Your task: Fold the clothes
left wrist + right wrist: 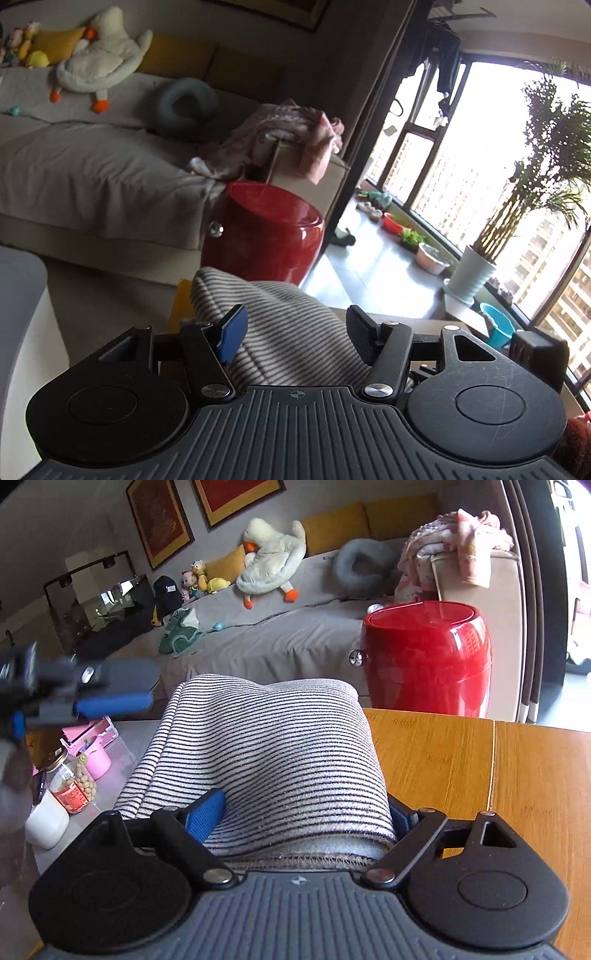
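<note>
- Striped garment (266,753): white knit with thin dark stripes, lay on the wooden table (480,775), gathered into a thick, rounded bundle of several layers, with a stitched hem facing the right wrist camera. Its layered edges showed along the side nearer the table's left edge; its right side curved down onto bare wood.
- Position on table: the bundle sat toward the left part of the table, its far end near the far edge, in line with the red drum (428,657) standing on the floor beyond.
- Long axis: ran away from the right gripper (303,812), from the near hem toward the far edge, straight out along the fingers.
- Right gripper: jaws stood wide apart, one on each side of the near end of the bundle. The blue pads (205,814) lay against or just beside the cloth; whether they pressed it could not be told.
- Left gripper (295,325): jaws apart, with striped cloth rising between and beyond its fingers. In the right view it showed blurred over the table's left edge, beside the bundle's far-left corner.
- Nearer hand: the right one, which straddled the near hem; the left reached toward the far side.
- Judgement: the bundle fitted either a fold partly made or a finished one being squared off; these views did not settle which.
- Bystanders: a jar of small round sweets or nuts (70,782) and a pink cup (96,762) stood off the table's left edge.
</note>
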### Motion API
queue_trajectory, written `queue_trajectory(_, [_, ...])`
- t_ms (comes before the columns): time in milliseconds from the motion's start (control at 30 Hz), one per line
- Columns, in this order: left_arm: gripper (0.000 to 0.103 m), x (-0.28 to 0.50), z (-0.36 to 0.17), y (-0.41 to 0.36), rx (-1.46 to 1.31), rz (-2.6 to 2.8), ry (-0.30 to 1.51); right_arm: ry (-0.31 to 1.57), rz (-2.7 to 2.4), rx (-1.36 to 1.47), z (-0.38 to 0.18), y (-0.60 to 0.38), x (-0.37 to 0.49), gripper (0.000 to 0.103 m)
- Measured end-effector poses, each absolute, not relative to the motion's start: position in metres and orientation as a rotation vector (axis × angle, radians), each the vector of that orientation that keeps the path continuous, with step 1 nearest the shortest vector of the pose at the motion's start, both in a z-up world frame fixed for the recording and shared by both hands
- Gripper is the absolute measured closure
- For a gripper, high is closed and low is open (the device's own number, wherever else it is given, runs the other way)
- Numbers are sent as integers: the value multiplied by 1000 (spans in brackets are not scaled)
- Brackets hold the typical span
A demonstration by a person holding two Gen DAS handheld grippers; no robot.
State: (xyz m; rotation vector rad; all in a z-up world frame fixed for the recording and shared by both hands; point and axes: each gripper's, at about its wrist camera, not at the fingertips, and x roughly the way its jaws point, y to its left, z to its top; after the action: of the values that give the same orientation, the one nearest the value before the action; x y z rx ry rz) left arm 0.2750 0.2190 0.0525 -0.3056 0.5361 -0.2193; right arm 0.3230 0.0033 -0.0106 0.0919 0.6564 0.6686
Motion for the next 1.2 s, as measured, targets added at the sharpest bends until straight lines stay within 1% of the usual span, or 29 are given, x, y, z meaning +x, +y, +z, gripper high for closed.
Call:
queue_trajectory(100, [39,307,35,217,-322,-210,629,605,661,26,-1,2,311,12])
queue_trajectory(167, [42,325,17,220,-336,-176,690,556,681,-23,9,-2,298,11])
queue_trajectory(233, [42,325,9,223,-342,-175,678,493,687,-71,21,-5,286,3])
queue_trajectory(267, [42,325,8,225,-351,-179,675,458,694,-95,27,-5,281,3])
queue_trajectory(400, [42,322,4,231,-370,-189,660,385,786,-169,36,13,273,3])
queue_trajectory(467, [42,319,0,234,-379,-195,648,394,831,-198,29,30,272,7])
queue_trajectory(500, [42,317,-1,235,-384,-198,642,429,848,-244,21,43,271,14])
queue_trajectory(533, [42,315,-3,237,-389,-201,636,445,846,-293,14,53,269,16])
queue_trajectory(567, [42,314,-5,238,-393,-204,630,454,838,-341,6,62,266,16])
queue_trajectory(633, [42,311,-7,241,-399,-207,622,410,810,-453,-2,76,251,13])
queue_trajectory(700, [40,310,-9,244,-404,-207,617,410,819,-485,2,78,243,13])
queue_trajectory(800, [40,308,-12,247,-411,-207,609,465,882,-379,19,57,246,13])
queue_trajectory(933, [40,309,-16,250,-439,-215,590,492,795,-179,35,15,266,12])
queue_trajectory(967, [40,309,-16,249,-439,-216,588,500,760,-136,35,5,273,11])
queue_trajectory(1067, [41,309,-17,249,-435,-219,585,617,714,-15,19,-12,299,10])
queue_trajectory(1133, [41,310,-17,249,-434,-222,585,680,717,40,6,-12,306,12])
queue_trajectory(1200, [40,311,-17,248,-427,-221,585,702,717,62,-3,-9,308,12])
